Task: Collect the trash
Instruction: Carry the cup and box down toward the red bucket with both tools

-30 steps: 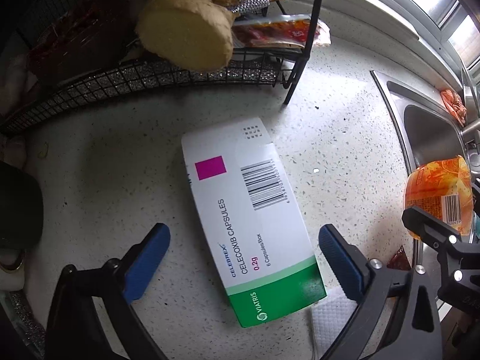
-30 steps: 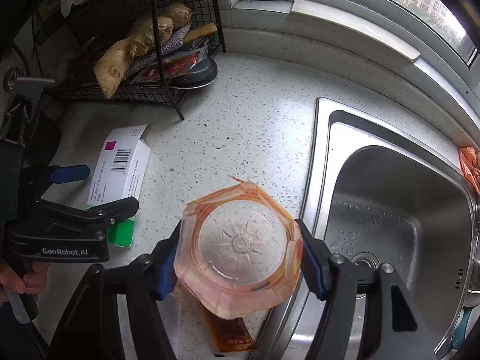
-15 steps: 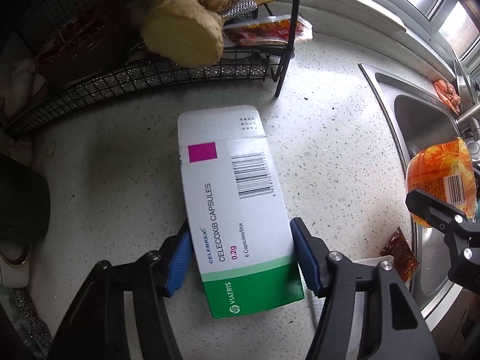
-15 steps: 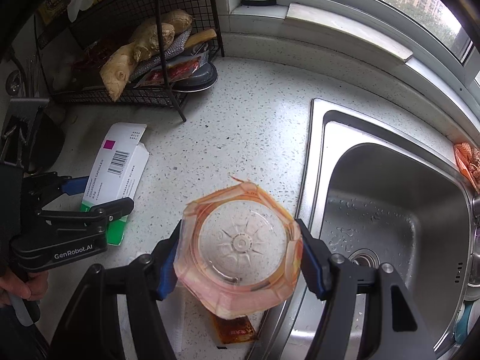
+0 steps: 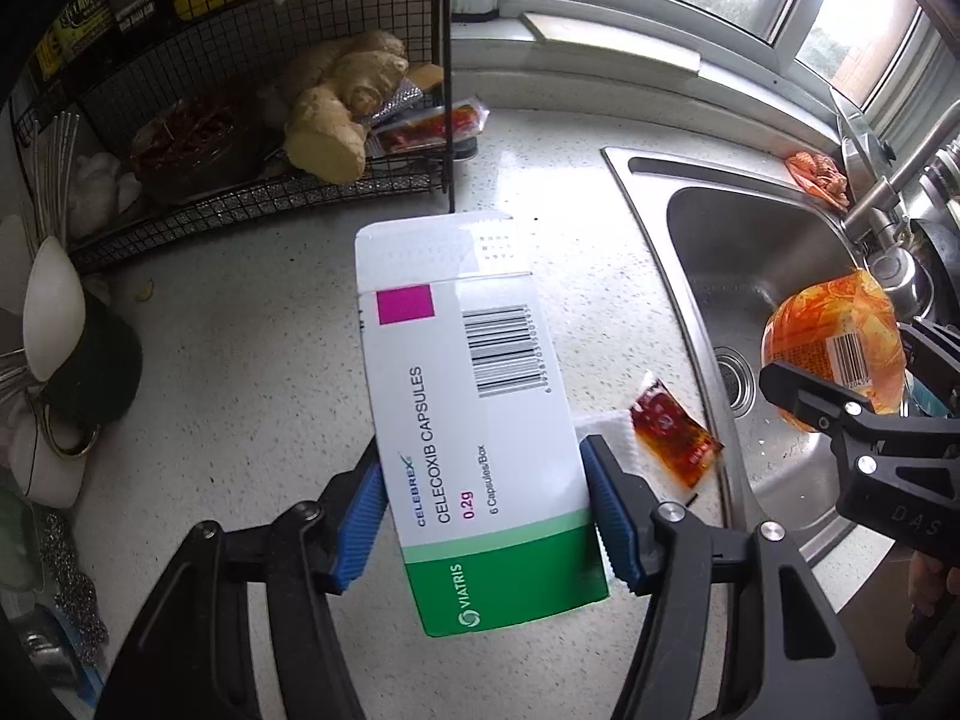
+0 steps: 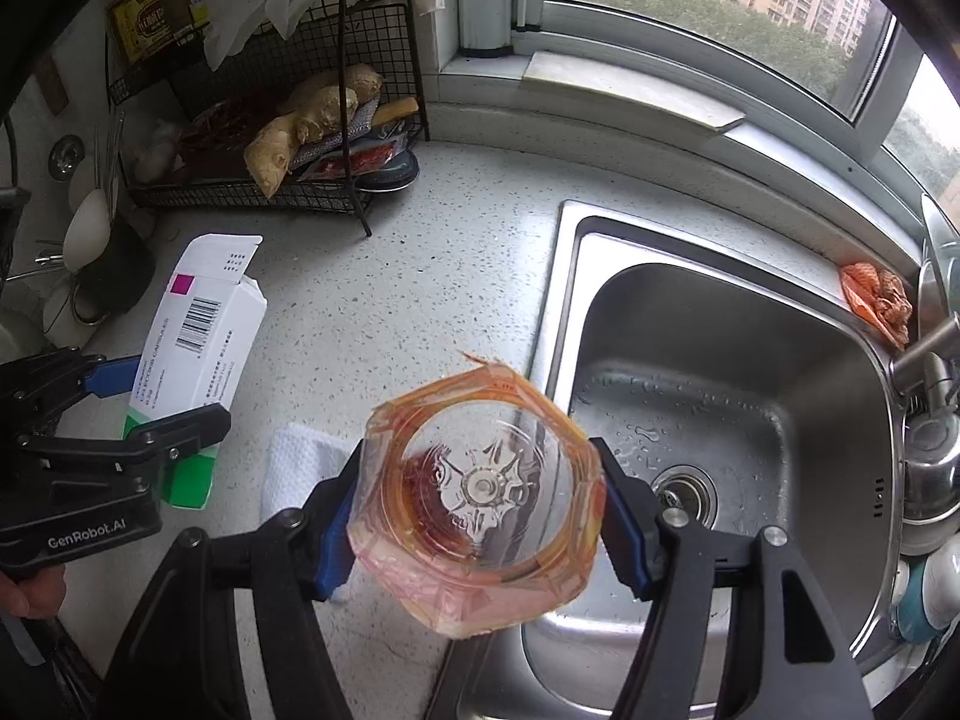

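My left gripper [image 5: 486, 516] is shut on a white and green Celecoxib capsule box [image 5: 474, 420] and holds it lifted above the speckled counter [image 5: 240, 372]. The box also shows in the right wrist view [image 6: 198, 348], with its top flap open. My right gripper [image 6: 480, 516] is shut on a clear plastic cup with an orange label [image 6: 480, 486], held over the sink's left rim; the cup shows at the right of the left wrist view [image 5: 834, 348]. A red sauce packet [image 5: 672, 432] and a white paper towel [image 6: 300, 468] lie on the counter by the sink.
A steel sink [image 6: 720, 396] fills the right side, with a tap [image 6: 924, 354] and an orange rag [image 6: 876, 300] on its far rim. A black wire rack [image 5: 270, 192] with ginger [image 5: 336, 114] stands at the back left. A dark utensil cup [image 5: 90, 360] is at far left.
My left gripper closed on the capsule box and lifted it off the counter. Both grippers rose and drew back; the sauce packet and paper towel are now uncovered.
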The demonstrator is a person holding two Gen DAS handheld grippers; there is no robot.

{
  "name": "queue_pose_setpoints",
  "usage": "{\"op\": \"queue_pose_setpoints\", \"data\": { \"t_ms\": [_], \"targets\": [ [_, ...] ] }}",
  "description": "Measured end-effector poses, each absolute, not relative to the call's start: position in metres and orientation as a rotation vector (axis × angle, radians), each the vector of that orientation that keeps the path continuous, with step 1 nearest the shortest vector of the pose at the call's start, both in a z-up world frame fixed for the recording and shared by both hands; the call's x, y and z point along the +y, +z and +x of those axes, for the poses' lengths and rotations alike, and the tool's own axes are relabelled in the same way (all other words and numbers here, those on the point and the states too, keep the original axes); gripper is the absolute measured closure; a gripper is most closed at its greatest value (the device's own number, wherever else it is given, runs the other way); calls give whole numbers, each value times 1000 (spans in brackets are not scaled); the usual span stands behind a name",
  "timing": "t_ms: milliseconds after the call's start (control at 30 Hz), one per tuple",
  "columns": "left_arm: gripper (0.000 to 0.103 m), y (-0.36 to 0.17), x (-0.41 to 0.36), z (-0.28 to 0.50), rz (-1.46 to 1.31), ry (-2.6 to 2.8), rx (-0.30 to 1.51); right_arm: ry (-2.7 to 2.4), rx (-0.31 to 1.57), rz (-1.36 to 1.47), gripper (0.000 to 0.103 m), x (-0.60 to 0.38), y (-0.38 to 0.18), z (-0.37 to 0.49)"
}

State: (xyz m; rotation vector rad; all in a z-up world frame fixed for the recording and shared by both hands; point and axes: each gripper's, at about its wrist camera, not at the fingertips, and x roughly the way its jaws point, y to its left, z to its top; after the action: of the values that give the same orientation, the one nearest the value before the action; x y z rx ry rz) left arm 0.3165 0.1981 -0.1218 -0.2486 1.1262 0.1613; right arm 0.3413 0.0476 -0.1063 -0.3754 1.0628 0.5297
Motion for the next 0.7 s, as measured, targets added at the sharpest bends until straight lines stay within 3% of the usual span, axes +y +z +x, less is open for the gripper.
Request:
{"op": "queue_pose_setpoints", "data": {
  "t_ms": [367, 700],
  "targets": [
    [43, -72, 96, 216, -199, 206, 1036, 585, 968, -311, 38, -40, -74, 244],
    [43, -60, -22, 111, -190, 226, 997, 632, 913, -306, 38, -142, -74, 144]
  ]
}}
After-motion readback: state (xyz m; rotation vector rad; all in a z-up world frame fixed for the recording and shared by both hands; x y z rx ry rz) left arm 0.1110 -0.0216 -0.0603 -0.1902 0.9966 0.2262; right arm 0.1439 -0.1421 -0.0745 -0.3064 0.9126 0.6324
